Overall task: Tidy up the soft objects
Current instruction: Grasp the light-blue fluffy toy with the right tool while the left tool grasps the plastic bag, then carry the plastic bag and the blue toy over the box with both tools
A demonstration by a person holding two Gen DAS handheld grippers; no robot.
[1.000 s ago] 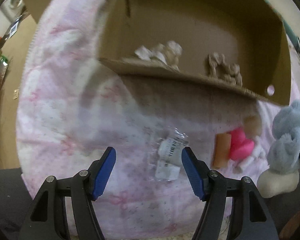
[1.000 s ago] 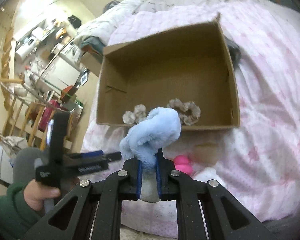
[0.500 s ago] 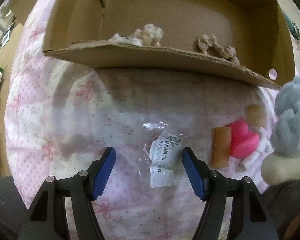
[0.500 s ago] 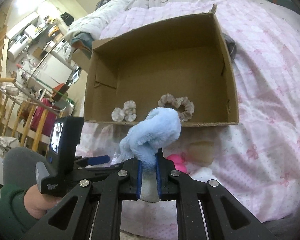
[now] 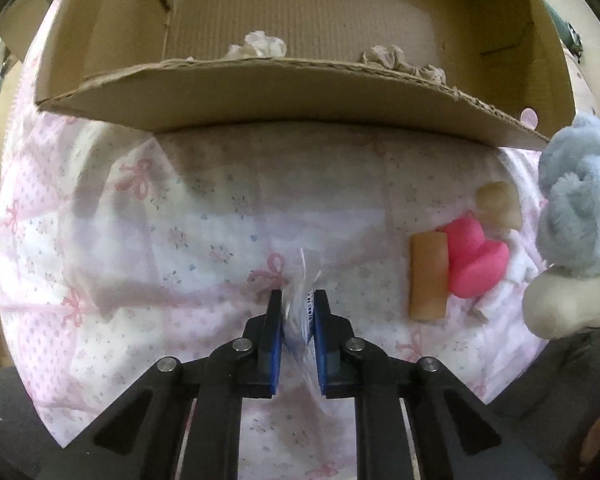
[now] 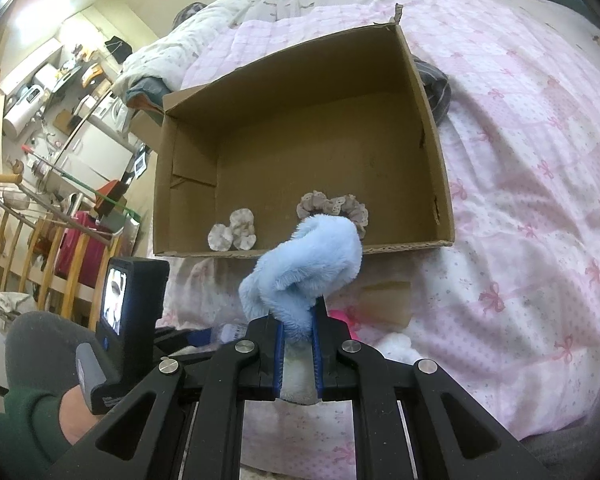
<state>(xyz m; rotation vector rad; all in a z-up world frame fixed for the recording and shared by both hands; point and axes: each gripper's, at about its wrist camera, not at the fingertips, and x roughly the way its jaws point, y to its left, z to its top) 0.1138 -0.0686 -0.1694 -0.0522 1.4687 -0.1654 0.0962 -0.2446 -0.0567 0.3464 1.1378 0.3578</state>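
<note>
1. My left gripper (image 5: 297, 304) pointed down at the bed's pink bow-print quilt (image 5: 148, 240), its blue fingers (image 5: 275, 332) closing on a clear plastic packet (image 5: 300, 312) with a barcode label. The packet stood squeezed upright between the pads, its crinkled top poking out just past the fingertips.
2. My right gripper (image 6: 298, 316) was clamped tight on a fluffy blue plush (image 6: 304, 268). The blue part curled up and forward out of the fingers (image 6: 278, 344), while its cream-white end sat low between the pads.
3. In the left wrist view that same plush hung at the far right edge, near the other soft things on the quilt: a tan roll (image 5: 428, 276), a pink heart-shaped piece (image 5: 476, 264) touching it, and a beige lump (image 5: 498, 204) just beyond.
4. The open cardboard box (image 6: 188, 168) lay on the quilt ahead of both grippers. Inside, against its near wall, were a beige lace scrunchie (image 6: 332, 206) and a pale ruffled piece (image 6: 234, 232), apart from each other.
5. My hand in a green sleeve (image 6: 16, 432) showed at lower left in the right wrist view.
</note>
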